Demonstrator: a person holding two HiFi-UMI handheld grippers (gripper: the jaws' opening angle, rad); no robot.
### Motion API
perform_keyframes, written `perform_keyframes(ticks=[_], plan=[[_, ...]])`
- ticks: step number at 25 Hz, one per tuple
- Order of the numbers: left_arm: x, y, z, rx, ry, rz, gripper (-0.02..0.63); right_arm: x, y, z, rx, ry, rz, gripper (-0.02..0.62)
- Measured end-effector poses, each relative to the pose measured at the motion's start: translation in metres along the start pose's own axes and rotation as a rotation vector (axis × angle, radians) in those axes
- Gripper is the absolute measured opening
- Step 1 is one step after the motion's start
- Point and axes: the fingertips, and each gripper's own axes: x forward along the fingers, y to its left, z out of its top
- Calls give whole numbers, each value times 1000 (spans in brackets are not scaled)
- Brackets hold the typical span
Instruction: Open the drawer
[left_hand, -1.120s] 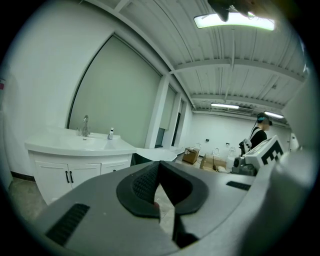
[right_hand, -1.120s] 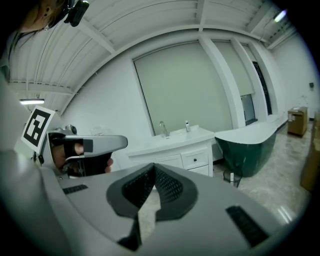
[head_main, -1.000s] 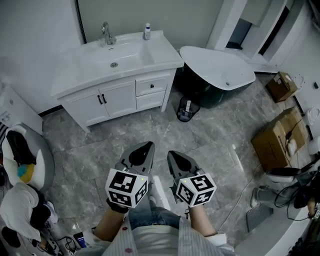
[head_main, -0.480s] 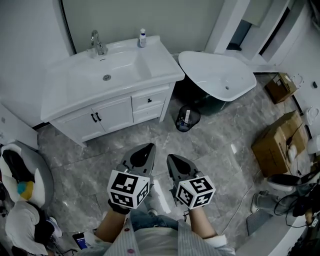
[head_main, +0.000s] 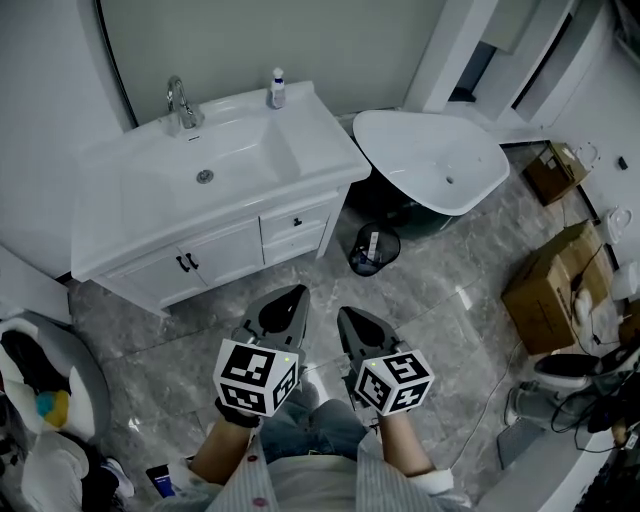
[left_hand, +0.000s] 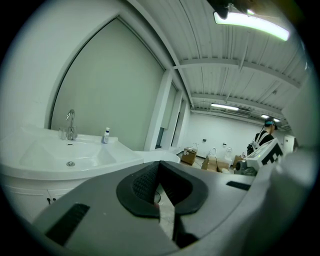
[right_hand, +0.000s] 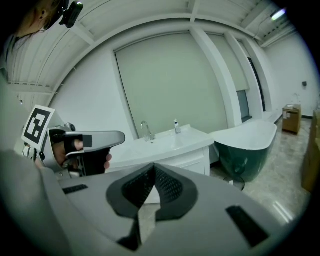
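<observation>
A white vanity (head_main: 215, 235) with a sink stands at the back left in the head view. Its two small drawers (head_main: 294, 221) with dark knobs are shut, at the cabinet's right end beside two doors. My left gripper (head_main: 291, 293) and right gripper (head_main: 345, 315) hover side by side over the floor, well short of the vanity. Both are shut with nothing between the tips. In the left gripper view the left gripper (left_hand: 159, 165) points past the sink basin (left_hand: 70, 155). From the right gripper (right_hand: 153, 167) view, the vanity (right_hand: 172, 150) is ahead.
A white and dark green bathtub (head_main: 430, 160) stands right of the vanity, with a small black bin (head_main: 372, 248) on the floor between them. Cardboard boxes (head_main: 550, 285) and cables lie at the right. A grey chair with clothes (head_main: 40, 390) sits at the left.
Both grippers have moved across the floor toward the vanity, which has come nearer and shifted left in the head view. Jaws have stayed shut.
</observation>
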Motion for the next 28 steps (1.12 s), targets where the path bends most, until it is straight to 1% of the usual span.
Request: perform_keyframes(ticks=[6, 11, 15, 20, 24, 28], plan=[[4, 17, -3, -11, 18, 1, 15, 12, -12, 0, 11, 21, -38, 9], [9, 31, -6, -22, 23, 21, 15, 25, -20, 0, 22, 33, -38, 9], [18, 43, -4, -21, 20, 57, 15, 43, -26, 6, 18, 35, -5, 9], [42, 60, -1, -25, 25, 102, 15, 74, -41, 14, 24, 55, 42, 9], [72, 76, 4, -41, 27, 142, 15, 104, -59, 21, 27, 89, 83, 9], [108, 92, 11, -66, 28, 192, 15, 136, -81, 37, 16, 128, 134, 9]])
